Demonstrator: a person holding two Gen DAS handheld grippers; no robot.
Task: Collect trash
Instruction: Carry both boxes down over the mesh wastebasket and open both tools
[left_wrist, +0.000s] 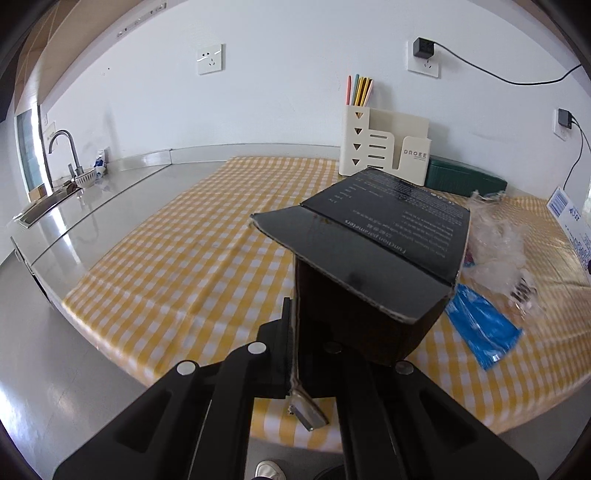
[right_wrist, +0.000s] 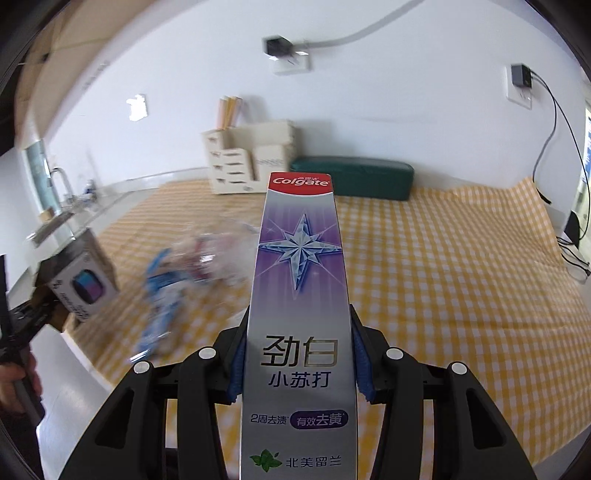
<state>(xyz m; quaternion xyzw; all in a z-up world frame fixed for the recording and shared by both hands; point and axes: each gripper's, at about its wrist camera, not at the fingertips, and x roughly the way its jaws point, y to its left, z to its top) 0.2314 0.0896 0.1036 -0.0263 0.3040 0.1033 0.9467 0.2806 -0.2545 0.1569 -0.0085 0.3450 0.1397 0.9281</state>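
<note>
My left gripper (left_wrist: 295, 354) is shut on the wall of an open black cardboard box (left_wrist: 380, 240) with white print, held above the front edge of the yellow checked tablecloth (left_wrist: 184, 258). The box also shows at the left of the right wrist view (right_wrist: 79, 269). My right gripper (right_wrist: 297, 354) is shut on a long silver and purple Colgate toothpaste box (right_wrist: 299, 295), held lengthwise above the cloth. A blue wrapper (left_wrist: 484, 328) and crumpled clear plastic (left_wrist: 498, 254) lie on the cloth right of the black box. They appear blurred in the right wrist view (right_wrist: 195, 266).
A cream desk organiser (left_wrist: 380, 151) with coloured sticks and a dark green case (left_wrist: 461, 179) stand at the back by the wall. A steel counter with a sink and tap (left_wrist: 62, 162) runs along the left. A printed white box (left_wrist: 572, 225) shows at the right edge. Cables hang from wall sockets.
</note>
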